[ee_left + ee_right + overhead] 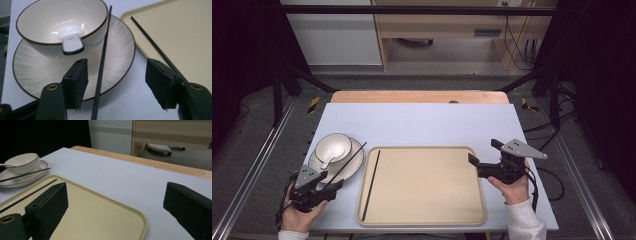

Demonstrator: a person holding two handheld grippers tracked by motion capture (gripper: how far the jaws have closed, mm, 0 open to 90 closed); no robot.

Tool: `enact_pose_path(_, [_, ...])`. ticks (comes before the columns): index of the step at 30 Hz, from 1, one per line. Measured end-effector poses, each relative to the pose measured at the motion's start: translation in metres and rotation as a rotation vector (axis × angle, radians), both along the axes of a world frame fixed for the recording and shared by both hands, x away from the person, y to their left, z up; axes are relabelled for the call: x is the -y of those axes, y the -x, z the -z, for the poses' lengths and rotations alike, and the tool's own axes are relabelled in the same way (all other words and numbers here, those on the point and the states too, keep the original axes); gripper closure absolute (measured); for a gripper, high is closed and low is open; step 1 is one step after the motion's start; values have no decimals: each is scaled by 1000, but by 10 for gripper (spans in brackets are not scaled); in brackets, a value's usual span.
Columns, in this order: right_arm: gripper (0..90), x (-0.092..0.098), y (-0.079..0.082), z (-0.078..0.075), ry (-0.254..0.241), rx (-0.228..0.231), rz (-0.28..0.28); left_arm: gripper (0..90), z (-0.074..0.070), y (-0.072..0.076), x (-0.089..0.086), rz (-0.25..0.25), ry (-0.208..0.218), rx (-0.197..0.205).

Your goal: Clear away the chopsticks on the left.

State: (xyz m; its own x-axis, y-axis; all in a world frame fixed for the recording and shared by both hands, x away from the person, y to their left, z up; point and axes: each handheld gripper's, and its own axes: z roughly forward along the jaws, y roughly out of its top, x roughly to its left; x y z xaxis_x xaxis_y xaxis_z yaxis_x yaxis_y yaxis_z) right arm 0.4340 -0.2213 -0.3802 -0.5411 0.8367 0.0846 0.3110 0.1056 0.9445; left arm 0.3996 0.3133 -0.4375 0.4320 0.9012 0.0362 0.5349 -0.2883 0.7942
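Both sets of jaws stand wide apart and hold nothing.

In the high view, the left gripper [329, 189] sits at the near left corner of the table [422, 120], its tips aimed at a chopstick [346, 166] that leans across the rim of a plate [357, 162]. A bowl [333, 146] with a spoon [327, 160] in it stands on that plate. A second chopstick [371, 185] lies along the left side of the tan tray [432, 187]. The right gripper [479, 162] hovers at the tray's right edge.

In the left gripper view, the leaning chopstick [102, 67] runs up between the pads, nearer the left pad [77, 82], not touching either. It looks thin, stiff, light and smooth, likely to roll or slip; a grip near the lower end, off the plate [37, 72], seems safest. The ceramic bowl [45, 20] and the spoon handle [72, 45] are close by and breakable. The tray chopstick [155, 45] passes behind the right pad.

The right gripper view looks low across the tray [100, 215] and shows the leaning chopstick [25, 175] lifted clear of the table by the plate [15, 182], a tilt the high view flattens.
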Motion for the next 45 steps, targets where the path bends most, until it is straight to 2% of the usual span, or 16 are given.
enact_pose_path(1, [60, 0, 0, 0, 0, -1, -1, 362, 0, -2, -2, 4, -13, -5])
enact_pose_path(6, [60, 0, 0, 0, 1, -3, 0, 402, 3, -10, -2, 0, -21, -18])
enact_pose_path(7, [60, 1, 0, 0, 2, -1, 1, 417, 4, -14, -1, 4, -44, -18])
enact_pose_path(12, [59, 2, 0, 0, -1, 4, 2, 475, 5, -21, -1, 6, -67, -35])
enact_pose_path(25, [60, 1, -1, 0, 2, -1, 0, 630, 13, -32, 0, 9, -89, -78])
enact_pose_path(32, [59, -1, -1, 1, 2, -4, -2, 708, 15, -35, 2, 8, -108, -87])
enact_pose_path(36, [59, -1, -1, 1, 2, -4, -2, 766, 16, -35, 2, 1, -106, -90])
enact_pose_path(45, [59, -1, -2, 2, 8, 1, -7, 834, 15, -34, 4, 11, -103, -97])
